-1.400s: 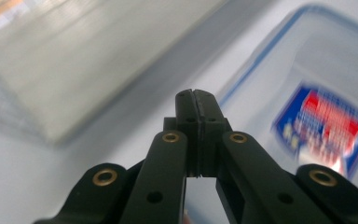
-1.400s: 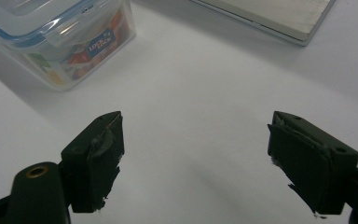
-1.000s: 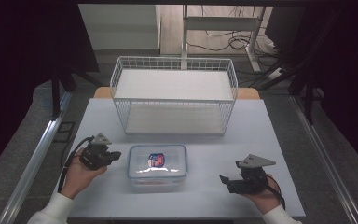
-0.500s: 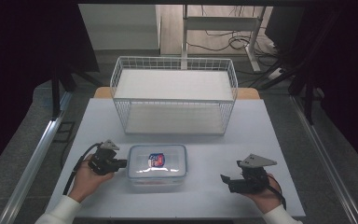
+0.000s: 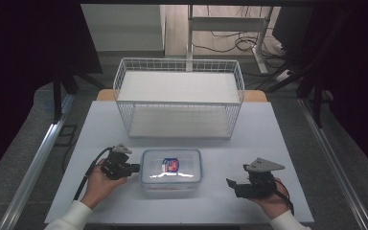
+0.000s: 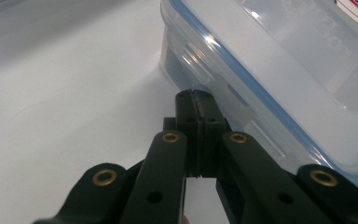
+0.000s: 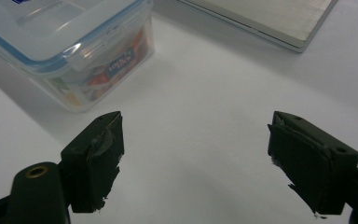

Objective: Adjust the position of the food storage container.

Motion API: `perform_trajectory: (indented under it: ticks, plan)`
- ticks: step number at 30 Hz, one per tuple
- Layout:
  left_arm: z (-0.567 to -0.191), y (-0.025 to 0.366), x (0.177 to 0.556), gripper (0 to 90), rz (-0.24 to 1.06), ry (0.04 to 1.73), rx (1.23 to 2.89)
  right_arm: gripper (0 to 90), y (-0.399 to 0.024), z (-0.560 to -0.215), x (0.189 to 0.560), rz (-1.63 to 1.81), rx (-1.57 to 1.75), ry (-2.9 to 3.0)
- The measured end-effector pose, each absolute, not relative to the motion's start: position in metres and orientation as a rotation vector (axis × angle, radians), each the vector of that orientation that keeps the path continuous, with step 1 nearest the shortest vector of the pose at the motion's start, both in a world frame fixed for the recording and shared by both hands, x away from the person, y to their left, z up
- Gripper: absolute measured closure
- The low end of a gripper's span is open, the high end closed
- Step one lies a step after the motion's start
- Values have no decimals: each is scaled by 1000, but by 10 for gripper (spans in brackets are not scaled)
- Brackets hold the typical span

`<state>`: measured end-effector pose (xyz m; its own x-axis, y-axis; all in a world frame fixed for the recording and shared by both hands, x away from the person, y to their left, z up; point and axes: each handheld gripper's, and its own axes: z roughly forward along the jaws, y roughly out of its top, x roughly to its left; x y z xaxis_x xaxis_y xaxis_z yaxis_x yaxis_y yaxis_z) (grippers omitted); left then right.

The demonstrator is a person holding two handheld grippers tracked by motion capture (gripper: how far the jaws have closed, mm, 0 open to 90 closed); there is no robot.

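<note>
The left gripper (image 6: 196, 100) has its 2 black jaws pressed flat together with nothing between them. Their joined tips sit just at the left side wall of the clear plastic container (image 6: 279, 70), right under the side latch flap of its blue-rimmed lid (image 6: 307, 51); whether the tips actually touch the wall, I cannot tell. In the high view the left gripper (image 5: 133, 168) lies level on the white table (image 5: 278, 129), pointing right at the container (image 5: 171, 173), with the person's left hand (image 5: 98, 184) wrapped around its body and a black cable trailing off to the near left.

The right gripper (image 7: 193, 154) has its jaws spread wide and holds nothing; only bare tabletop lies between the 2 pads. The container (image 7: 70, 51) sits beyond its left jaw, well apart from it, with printed packets visible through the clear wall. In the high view the right gripper (image 5: 233, 187) rests near the right front of the table in the person's right hand (image 5: 268, 201), pointing left toward the container.

The container stands closed at the near middle of the table, between the 2 grippers, with a red and blue label (image 5: 170, 164) on its lid. Beyond it, at the far side of the table, stands a white wire basket (image 5: 179, 103), well apart from the container and from both grippers.
</note>
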<state>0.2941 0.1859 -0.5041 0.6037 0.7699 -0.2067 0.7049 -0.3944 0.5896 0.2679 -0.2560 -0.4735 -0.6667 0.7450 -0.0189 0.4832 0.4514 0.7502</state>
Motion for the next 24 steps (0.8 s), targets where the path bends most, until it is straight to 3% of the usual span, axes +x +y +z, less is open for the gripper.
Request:
perform_trajectory:
  ticks: [24]
  plan:
    - [-506, 165, 295, 900, 110, 1139, 2153, 185, -257, -474, 269, 1059, 1050, 2350]
